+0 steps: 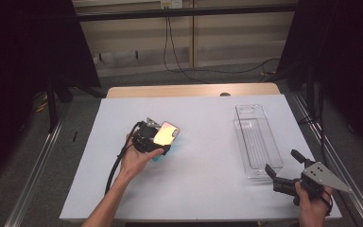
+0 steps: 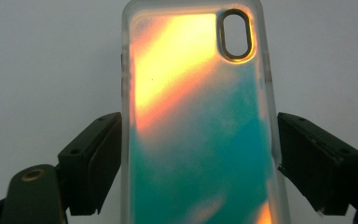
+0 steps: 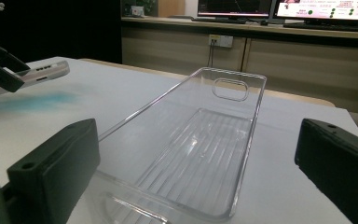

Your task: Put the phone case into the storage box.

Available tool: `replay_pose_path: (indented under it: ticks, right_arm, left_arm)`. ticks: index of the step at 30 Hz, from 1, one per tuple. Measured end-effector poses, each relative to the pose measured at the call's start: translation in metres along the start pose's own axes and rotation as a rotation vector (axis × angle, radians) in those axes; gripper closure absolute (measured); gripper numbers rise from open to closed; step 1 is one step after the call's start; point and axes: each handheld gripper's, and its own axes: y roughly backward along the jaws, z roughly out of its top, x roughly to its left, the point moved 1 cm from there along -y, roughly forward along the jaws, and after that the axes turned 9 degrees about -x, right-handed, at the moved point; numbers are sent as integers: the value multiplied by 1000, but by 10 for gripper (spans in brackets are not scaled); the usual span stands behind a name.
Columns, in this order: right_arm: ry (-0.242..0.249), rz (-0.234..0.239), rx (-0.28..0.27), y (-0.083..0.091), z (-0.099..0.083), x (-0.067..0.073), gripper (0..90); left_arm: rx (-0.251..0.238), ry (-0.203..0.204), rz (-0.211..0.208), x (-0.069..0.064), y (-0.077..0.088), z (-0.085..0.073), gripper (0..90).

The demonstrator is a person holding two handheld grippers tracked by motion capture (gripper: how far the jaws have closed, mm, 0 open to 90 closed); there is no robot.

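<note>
An iridescent orange-and-teal phone case (image 1: 166,133) hangs tilted a little above the white table (image 1: 203,189), left of centre. My left gripper (image 1: 162,141) is shut on it, one jaw against each long side. In the left gripper view the phone case (image 2: 200,130) rises between the jaws with its camera cutout at the top. A clear plastic tray (image 1: 257,139) lies empty on the table's right side. My right gripper (image 1: 283,164) stands open just short of the tray's near end, nothing between its jaws. The right gripper view looks along the tray (image 3: 200,135), with the phone case (image 3: 42,72) at far left.
A wooden strip (image 1: 194,90) borders the table's far edge. Dark curtains stand on both sides and cables trail over the floor behind. Metal rails (image 1: 38,161) run along the table's left and right. A teal glow (image 3: 32,102) lies on the table under the case.
</note>
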Motion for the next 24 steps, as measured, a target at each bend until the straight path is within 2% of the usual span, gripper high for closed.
replay_pose_path:
  ticks: [3, 8, 11, 18, 19, 22, 24]
  right_arm:
    - [1, -3, -2, 0, 0, 0, 0]
    - [1, -6, -2, 0, 0, 1, 0]
    - [3, -5, -2, 0, 0, 0, 0]
    - [4, -5, -2, 0, 1, 1, 0]
    - [4, -6, -1, 0, 1, 1, 0]
    - [5, -11, 2, 0, 0, 0, 0]
    - [7, -14, 0, 0, 1, 0, 0]
  left_arm:
    - [-6, 2, 26, 1, 3, 0, 173]
    - [-52, 11, 34, 1, 9, 1, 173]
    - [-77, -21, 49, 1, 14, 2, 173]
    - [-183, -36, 50, -1, 26, 5, 173]
    - [-191, -39, 44, -2, 28, 5, 172]
    - [-201, -68, 66, -4, 30, 3, 172]
    - [-205, -64, 59, -5, 32, 2, 172]
